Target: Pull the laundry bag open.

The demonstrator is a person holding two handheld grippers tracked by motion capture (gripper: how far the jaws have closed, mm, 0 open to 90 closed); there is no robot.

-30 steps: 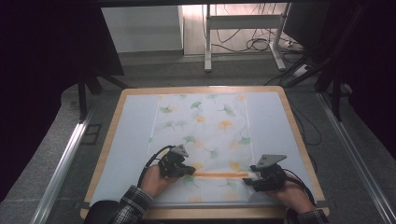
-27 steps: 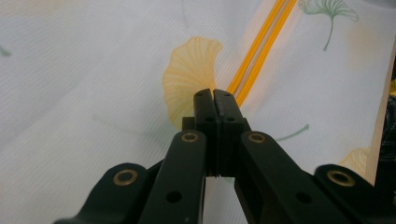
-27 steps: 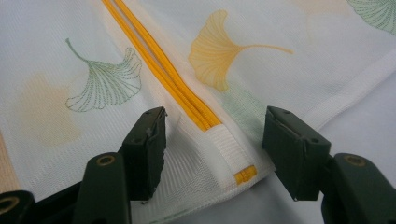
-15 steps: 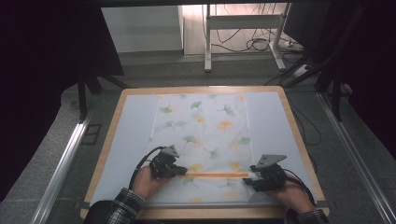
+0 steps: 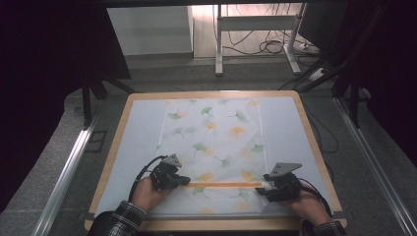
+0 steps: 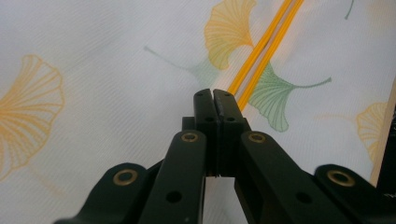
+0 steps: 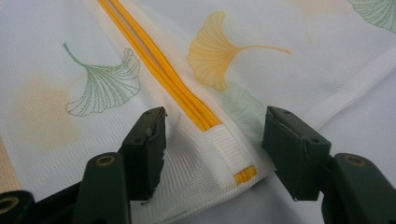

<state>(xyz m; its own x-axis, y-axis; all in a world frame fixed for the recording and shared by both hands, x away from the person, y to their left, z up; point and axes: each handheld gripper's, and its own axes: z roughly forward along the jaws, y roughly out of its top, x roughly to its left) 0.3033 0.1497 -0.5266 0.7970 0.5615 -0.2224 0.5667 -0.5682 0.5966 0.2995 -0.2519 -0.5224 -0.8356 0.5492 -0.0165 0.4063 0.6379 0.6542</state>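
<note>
Resting left tool (image 5: 184, 181) closed at zipper (image 5: 223, 185) | right tool (image 5: 264, 189) straddling bag (image 5: 216, 147) end

wood-edged table (image 5: 304, 123), leaf-print mesh bag (image 5: 211, 147) lying flat

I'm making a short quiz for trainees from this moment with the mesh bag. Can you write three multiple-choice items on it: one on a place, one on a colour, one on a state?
1. Where does the zipper run on the mesh bag?
A. along its far edge
B. across it near the person's edge
C. down its middle, front to back

2. What colour is the zipper?
A. orange
B. blue
C. black

3. How do the jaws of the right gripper stand?
A. shut tight together
B. clamped on a pen
C. open, one on each side of the zipper's white end tab

Answers: 1 B, in the high view the stripe lies between the left gripper and the right one. 2 A, both gripper views show orange tape. 3 C, a gap shows beside each jaw.
</note>
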